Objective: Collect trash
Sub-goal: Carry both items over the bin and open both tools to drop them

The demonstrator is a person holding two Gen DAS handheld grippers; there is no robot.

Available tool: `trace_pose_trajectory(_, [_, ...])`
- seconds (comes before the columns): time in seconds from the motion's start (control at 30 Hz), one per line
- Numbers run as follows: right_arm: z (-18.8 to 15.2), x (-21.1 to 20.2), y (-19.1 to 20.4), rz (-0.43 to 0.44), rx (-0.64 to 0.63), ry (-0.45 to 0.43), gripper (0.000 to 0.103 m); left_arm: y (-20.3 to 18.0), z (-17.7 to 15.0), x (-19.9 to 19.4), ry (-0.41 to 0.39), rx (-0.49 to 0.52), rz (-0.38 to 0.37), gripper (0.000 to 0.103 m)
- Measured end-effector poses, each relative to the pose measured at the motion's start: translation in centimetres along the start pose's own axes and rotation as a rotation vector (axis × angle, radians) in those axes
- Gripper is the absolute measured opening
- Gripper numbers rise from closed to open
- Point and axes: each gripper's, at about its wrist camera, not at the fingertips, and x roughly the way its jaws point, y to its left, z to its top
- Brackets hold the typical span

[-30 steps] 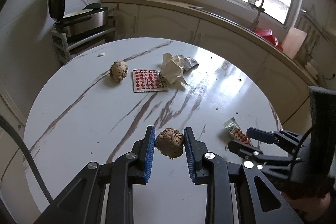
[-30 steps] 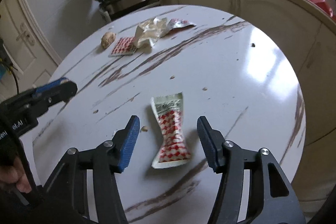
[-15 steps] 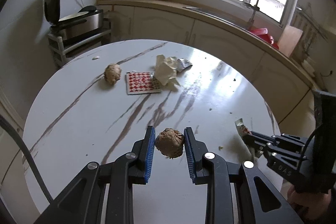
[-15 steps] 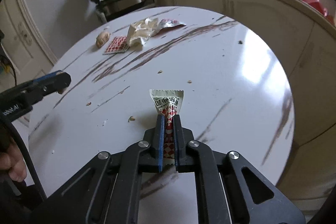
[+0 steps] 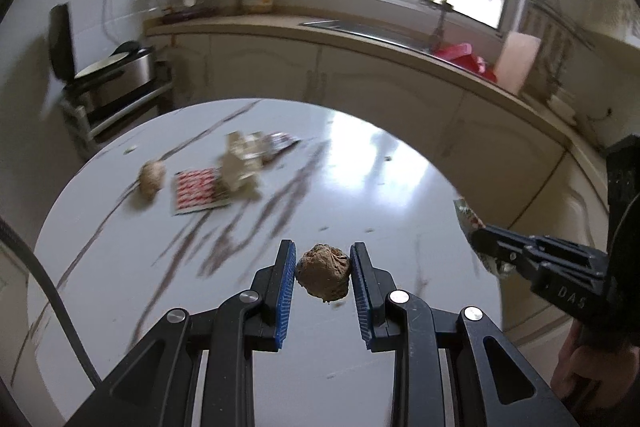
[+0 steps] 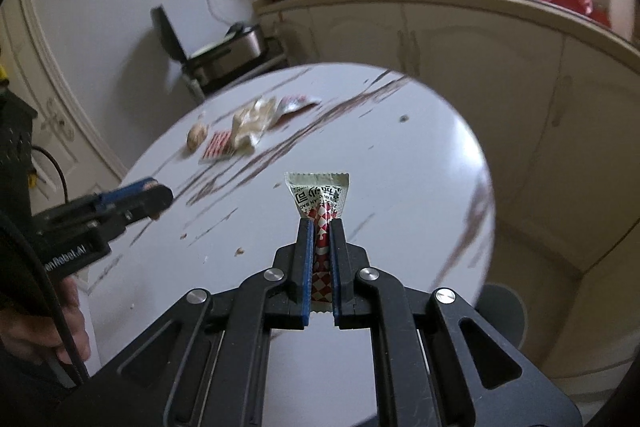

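My left gripper [image 5: 323, 251] is shut on a brown crumpled paper ball [image 5: 324, 277], held above the round marble table [image 5: 120, 267]. In the right wrist view my right gripper [image 6: 320, 227] is shut on a red-and-white checked sachet [image 6: 320, 197], lifted off the table [image 6: 420, 187]. The left wrist view shows that sachet [image 5: 466, 217] sticking out of the right gripper [image 5: 478, 239] at the right edge. The left gripper [image 6: 158, 197] shows at the left of the right wrist view. On the far side of the table lie a second brown ball [image 5: 151, 179], a checked wrapper [image 5: 196, 189] and crumpled white paper [image 5: 242, 167].
Small crumbs [image 6: 240, 251] dot the table. A kitchen counter with a sink [image 5: 360, 27] and cabinets curves behind the table. An open appliance on a rack [image 5: 108, 75] stands at the far left. A hand [image 6: 32, 327] holds the left gripper's handle.
The right gripper closed on the checked sachet and lifted it off the table. Both grippers rose and pulled back, the left one still carrying the brown ball.
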Motion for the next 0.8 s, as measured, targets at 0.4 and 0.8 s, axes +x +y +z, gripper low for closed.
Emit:
trace_pose_trajectory(0.4, [-1.4,-5.3,-9.9,-0.073,0.164,-0.088,0.007,-11.9,2.9,5.3,0.028,0.155,-0.141,0.024])
trace_pose_trajectory(0.8, [-5.0,-6.4,-23.0,-0.187,0.374,-0.066,0.007,-23.4,4.7,16.4,0.153,0.287,-0.253,0.024])
